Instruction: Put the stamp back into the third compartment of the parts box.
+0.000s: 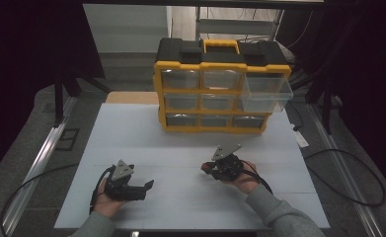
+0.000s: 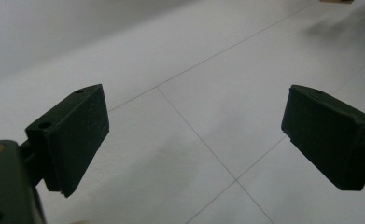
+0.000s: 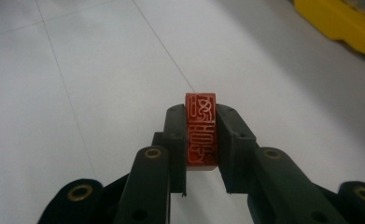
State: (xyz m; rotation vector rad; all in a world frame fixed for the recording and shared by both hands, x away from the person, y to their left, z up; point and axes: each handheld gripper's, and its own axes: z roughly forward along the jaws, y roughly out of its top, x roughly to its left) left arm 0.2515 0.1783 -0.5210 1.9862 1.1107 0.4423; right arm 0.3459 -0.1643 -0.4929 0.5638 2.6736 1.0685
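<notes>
A small red block (image 3: pixel 201 132) with pale carved characters on its face, a seal stamp, is pinched between the two black jaws of my right gripper (image 3: pixel 201 122), which is shut on it just above the white table. In the high view my right gripper (image 1: pixel 206 168) sits right of centre, pointing left; the stamp is too small to make out there. My left gripper (image 1: pixel 150 183) rests low at the front left, pointing right. Its jaws stand wide apart in the left gripper view (image 2: pixel 195 126) with bare table between them.
A yellow and black drawer cabinet (image 1: pixel 215 91) stands at the back of the white table (image 1: pixel 131 133). Its top right clear drawer (image 1: pixel 265 93) is pulled out. Cables trail off both sides. The cabinet's yellow base (image 3: pixel 343 21) lies ahead and right of my right gripper.
</notes>
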